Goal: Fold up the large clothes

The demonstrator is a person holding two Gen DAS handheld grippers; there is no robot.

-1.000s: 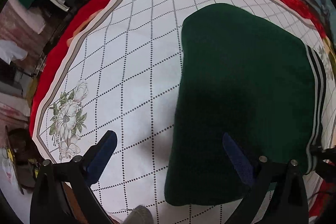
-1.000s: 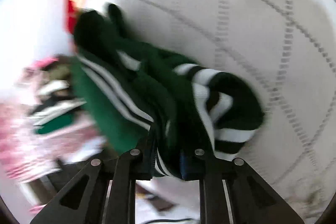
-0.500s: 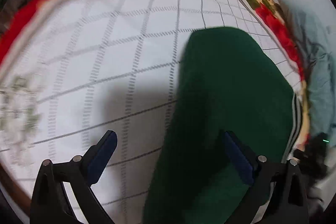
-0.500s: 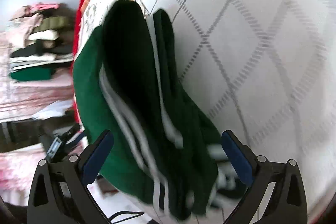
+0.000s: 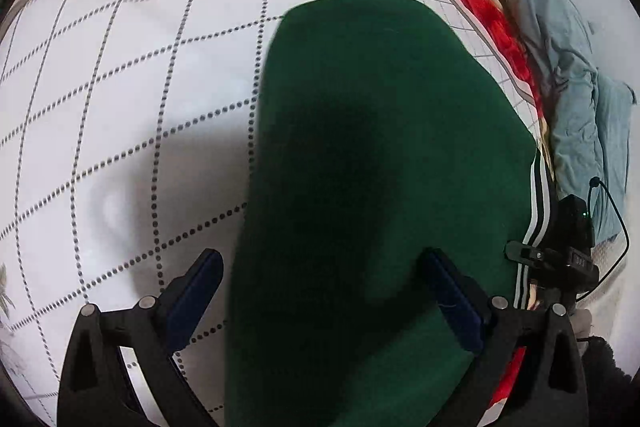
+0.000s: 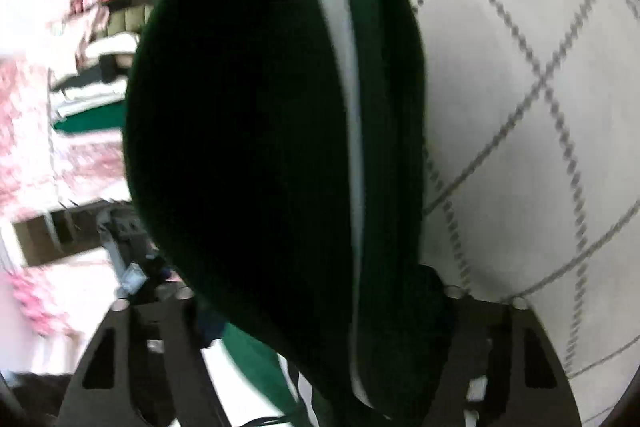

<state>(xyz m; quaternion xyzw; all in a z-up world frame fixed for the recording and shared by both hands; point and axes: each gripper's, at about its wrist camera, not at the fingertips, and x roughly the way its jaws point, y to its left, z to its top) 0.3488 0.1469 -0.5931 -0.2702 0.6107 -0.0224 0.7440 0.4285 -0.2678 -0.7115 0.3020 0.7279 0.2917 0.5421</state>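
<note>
A dark green garment point(image 5: 380, 167) with white stripes at its right edge lies folded flat on the white diamond-patterned bed cover point(image 5: 140, 67). My left gripper point(image 5: 324, 291) is open above the garment's near end, its left finger over the bed cover and its right finger over the cloth. In the right wrist view the garment point(image 6: 260, 147) fills the middle, its folded edge with a white stripe point(image 6: 352, 147) standing between the wide-apart fingers of my right gripper point(image 6: 320, 307). The right fingertips are hidden by cloth.
A red floral blanket point(image 5: 492, 15) borders the bed cover. Light blue bedding point(image 5: 580, 99) lies at the right. The other gripper's black body point(image 5: 560, 247) sits at the garment's right edge. Stacked folded clothes point(image 6: 96, 67) stand at the left.
My right gripper opened from its hold on the bunched striped cloth and moved in close over the folded edge. My left gripper swung right and nearer the garment, staying open.
</note>
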